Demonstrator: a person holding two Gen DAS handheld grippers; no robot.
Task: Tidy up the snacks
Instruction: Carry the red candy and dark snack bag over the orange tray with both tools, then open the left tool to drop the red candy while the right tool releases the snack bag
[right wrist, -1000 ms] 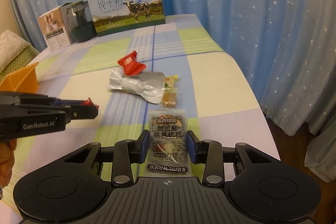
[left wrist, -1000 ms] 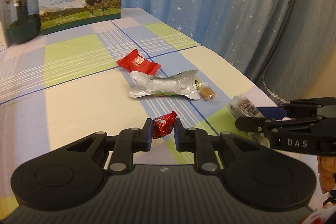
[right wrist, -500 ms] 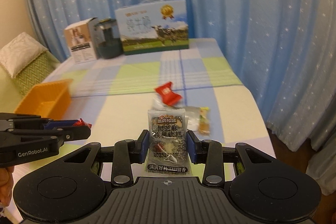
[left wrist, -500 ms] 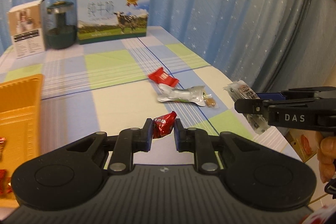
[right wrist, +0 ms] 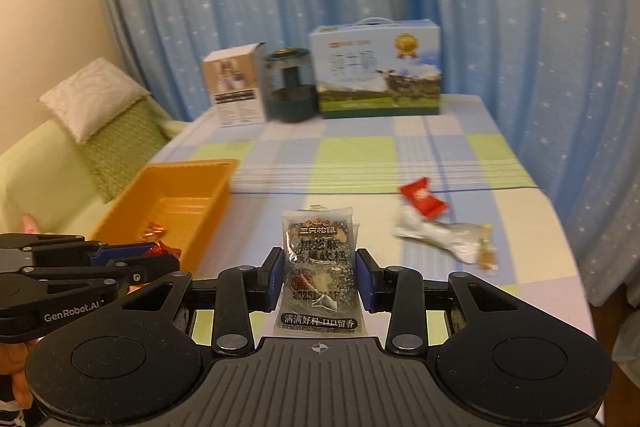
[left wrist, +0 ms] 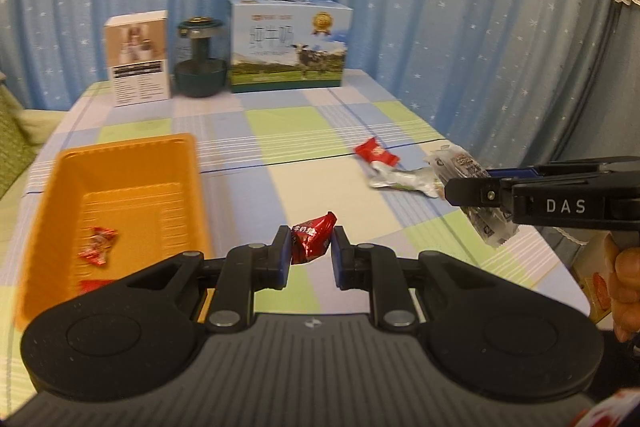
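Overhead, checked tablecloth (left wrist: 328, 131), starred curtains (left wrist: 440, 7); left tongs (left wrist: 308, 251) pinch red candy (left wrist: 312, 237), right tongs (right wrist: 318, 277) clamp sesame packet (right wrist: 319, 267).

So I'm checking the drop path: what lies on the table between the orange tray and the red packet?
Only bare checked tablecloth lies between the orange tray and the red packet, as the right wrist view shows.
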